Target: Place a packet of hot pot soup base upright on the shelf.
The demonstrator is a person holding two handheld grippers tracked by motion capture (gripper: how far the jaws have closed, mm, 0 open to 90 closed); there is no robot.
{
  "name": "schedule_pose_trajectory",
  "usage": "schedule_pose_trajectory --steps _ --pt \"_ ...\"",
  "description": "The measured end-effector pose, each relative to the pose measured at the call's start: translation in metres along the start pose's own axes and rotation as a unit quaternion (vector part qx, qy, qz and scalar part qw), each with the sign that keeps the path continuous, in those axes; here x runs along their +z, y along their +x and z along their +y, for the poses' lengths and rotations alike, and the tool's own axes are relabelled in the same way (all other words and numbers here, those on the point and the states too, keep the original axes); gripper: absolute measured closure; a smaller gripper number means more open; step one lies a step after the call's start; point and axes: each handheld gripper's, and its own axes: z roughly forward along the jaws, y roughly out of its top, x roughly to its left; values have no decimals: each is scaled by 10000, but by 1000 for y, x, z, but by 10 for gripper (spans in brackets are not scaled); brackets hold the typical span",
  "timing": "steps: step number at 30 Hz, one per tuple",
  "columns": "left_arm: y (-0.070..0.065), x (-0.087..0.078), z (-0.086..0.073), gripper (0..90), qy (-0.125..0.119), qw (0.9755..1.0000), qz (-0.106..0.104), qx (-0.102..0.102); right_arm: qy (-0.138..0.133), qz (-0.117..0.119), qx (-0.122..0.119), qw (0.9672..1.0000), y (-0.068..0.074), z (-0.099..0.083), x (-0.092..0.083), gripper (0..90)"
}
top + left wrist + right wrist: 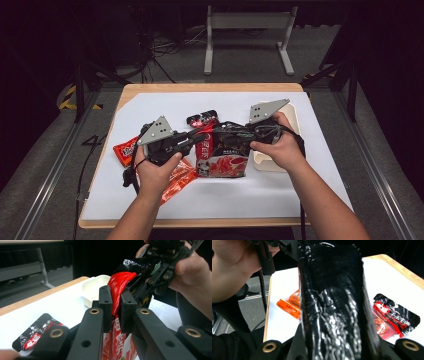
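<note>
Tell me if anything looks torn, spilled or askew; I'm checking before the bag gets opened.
Nothing spilled or torn. The big black-and-red snack bag is held between the left gripper and right gripper, its top edge crumpled; smaller packets lie scattered.

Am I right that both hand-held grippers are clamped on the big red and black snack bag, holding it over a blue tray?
Nearly. The tray is white, not blue, as the high view shows. Both the left hand-held gripper and right hand-held gripper do clamp the snack bag.

Snack bag (222, 152) held between both grippers, tray (295, 120) behind right
</note>
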Motion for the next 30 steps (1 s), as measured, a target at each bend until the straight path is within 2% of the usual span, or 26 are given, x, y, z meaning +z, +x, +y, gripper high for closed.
schedule_pose_trajectory --steps 4,6,8,16,27,29,30 --pt "5 -2 0 737 21 9998 -164 -143 -12 40 65 10000 -1 0 -2 817" --pt "8 -5 0 644 36 9997 -131 -182 -5 32 74 10000 -1 1 -4 819" --pt "10 -7 1 616 50 9996 -176 -210 16 16 88 10000 -2 2 -6 820" --pt "18 -18 3 454 135 9995 -121 -263 25 -151 31 9999 -6 9 -18 819" --pt "29 -24 -1 389 341 9986 146 -388 -72 -472 21 9989 -21 22 -44 818" --pt "31 -25 -2 372 408 9983 209 -373 -86 -502 30 9987 -23 23 -47 817" --pt "33 -25 -3 372 503 9978 319 -298 -91 -565 18 9984 -25 25 -51 816"
